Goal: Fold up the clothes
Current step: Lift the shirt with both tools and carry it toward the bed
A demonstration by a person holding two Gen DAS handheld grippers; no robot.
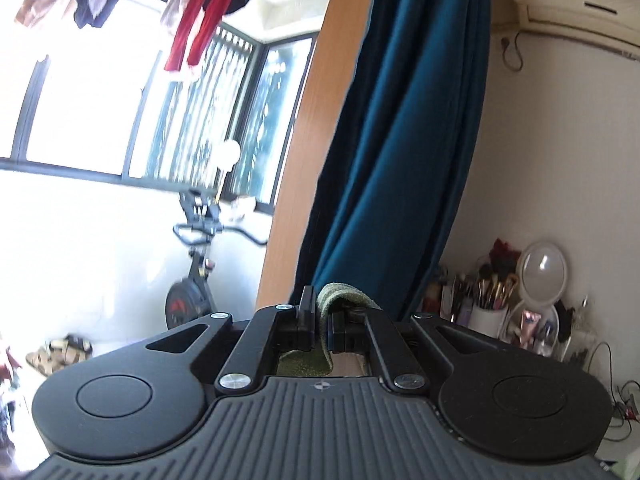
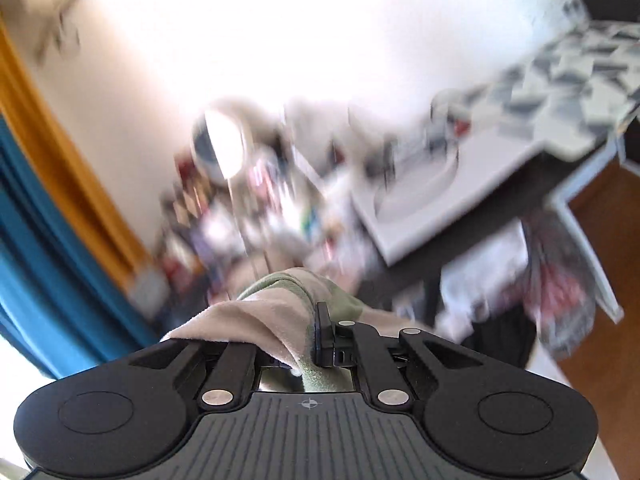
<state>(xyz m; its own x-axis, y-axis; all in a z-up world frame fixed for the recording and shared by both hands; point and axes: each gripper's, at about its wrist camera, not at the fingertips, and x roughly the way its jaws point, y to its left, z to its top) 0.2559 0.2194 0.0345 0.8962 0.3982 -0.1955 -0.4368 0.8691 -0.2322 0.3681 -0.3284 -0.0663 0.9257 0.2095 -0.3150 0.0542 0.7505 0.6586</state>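
An olive-green garment (image 1: 343, 295) is pinched in my left gripper (image 1: 321, 320), which is shut on its edge; a fold bulges over the right finger and more cloth shows under the jaws. In the right wrist view my right gripper (image 2: 308, 340) is shut on the same kind of green cloth (image 2: 296, 284), whose pale inner side (image 2: 248, 320) drapes over and hides the left finger. The right finger (image 2: 323, 332) presses against the cloth. Both grippers are raised, pointing at the room rather than at a surface. The rest of the garment hangs out of sight.
A teal curtain (image 1: 392, 140) and a wooden door frame (image 1: 308, 120) stand ahead of the left gripper, with an exercise bike (image 1: 196, 264) by the window. A cluttered vanity with a round mirror (image 1: 542, 272) is at right. The right view is motion-blurred; a white desk (image 2: 440, 196) shows.
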